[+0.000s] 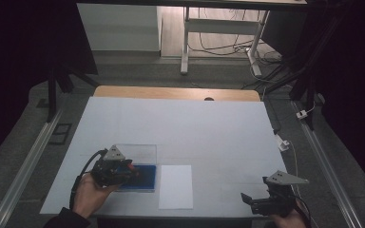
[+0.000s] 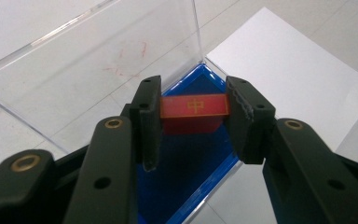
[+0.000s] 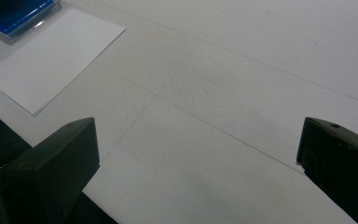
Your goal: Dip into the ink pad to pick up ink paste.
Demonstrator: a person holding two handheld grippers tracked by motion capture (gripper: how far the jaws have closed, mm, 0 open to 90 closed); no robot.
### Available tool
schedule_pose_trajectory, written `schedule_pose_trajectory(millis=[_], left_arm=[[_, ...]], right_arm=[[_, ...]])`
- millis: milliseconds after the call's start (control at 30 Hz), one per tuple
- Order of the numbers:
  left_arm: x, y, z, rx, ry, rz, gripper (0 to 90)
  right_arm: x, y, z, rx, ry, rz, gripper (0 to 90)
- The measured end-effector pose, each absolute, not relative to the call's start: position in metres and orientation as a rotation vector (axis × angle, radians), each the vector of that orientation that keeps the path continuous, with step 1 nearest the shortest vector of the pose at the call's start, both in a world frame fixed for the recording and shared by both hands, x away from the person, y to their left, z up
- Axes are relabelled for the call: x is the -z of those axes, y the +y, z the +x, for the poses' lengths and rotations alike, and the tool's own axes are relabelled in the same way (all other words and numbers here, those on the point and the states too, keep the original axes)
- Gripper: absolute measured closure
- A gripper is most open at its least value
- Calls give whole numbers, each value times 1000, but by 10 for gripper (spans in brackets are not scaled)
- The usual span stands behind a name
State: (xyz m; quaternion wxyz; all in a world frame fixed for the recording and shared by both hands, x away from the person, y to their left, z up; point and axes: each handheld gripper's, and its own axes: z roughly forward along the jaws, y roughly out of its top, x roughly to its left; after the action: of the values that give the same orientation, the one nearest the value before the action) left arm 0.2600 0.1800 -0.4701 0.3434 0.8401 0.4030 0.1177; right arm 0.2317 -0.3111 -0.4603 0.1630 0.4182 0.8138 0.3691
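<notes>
Two grippers work over the white bench [image 1: 180,128], well apart from each other. The left gripper [image 2: 193,114] has its fingers [image 2: 150,119] clamped on the two ends of a small red block [image 2: 194,106] marked with a gold cross-like sign, holding it above the blue tray [image 2: 186,163]. That tray sits near the bench's front edge on the left, with a clear lid [image 2: 98,60] standing up from its far side, so the way in is walled there and free toward the person. Just beside the tray's right edge lies a white sheet of paper [image 1: 176,186], its near edge close to the bench front. The right gripper [image 3: 198,154] hovers low by the front right corner, its fingers [image 3: 58,163] spread wide with nothing between them but bare bench. From the paper to the right gripper, and across the whole far half, the surface is open room.
</notes>
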Motion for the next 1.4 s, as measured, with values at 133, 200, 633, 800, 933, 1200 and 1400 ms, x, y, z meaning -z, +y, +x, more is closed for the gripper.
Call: schedule_pose_trajectory(millis=[133,200,633,800,933,1200,1400], left_arm=[[474,181,263,-270,1069,2191,582],[475,181,263,-264,1074,2192,581],[486,172,266,-290,1078,2275,582],[488,175,267,-298,1104,2278,583],[490,173,267,-302,1101,2302,583],[492,173,266,-311,1070,2315,587],[492,170,263,-350,1046,2337,589]], right_arm=[[460,-312,231,-1059,2313,1200,0],[460,-311,231,-1057,2316,1199,0],[460,-311,232,-1052,2319,1199,0],[460,-311,231,-1055,2318,1196,0],[460,-311,231,-1055,2318,1195,0],[460,-311,231,-1055,2320,1192,0],[460,-311,231,-1053,2322,1191,0]])
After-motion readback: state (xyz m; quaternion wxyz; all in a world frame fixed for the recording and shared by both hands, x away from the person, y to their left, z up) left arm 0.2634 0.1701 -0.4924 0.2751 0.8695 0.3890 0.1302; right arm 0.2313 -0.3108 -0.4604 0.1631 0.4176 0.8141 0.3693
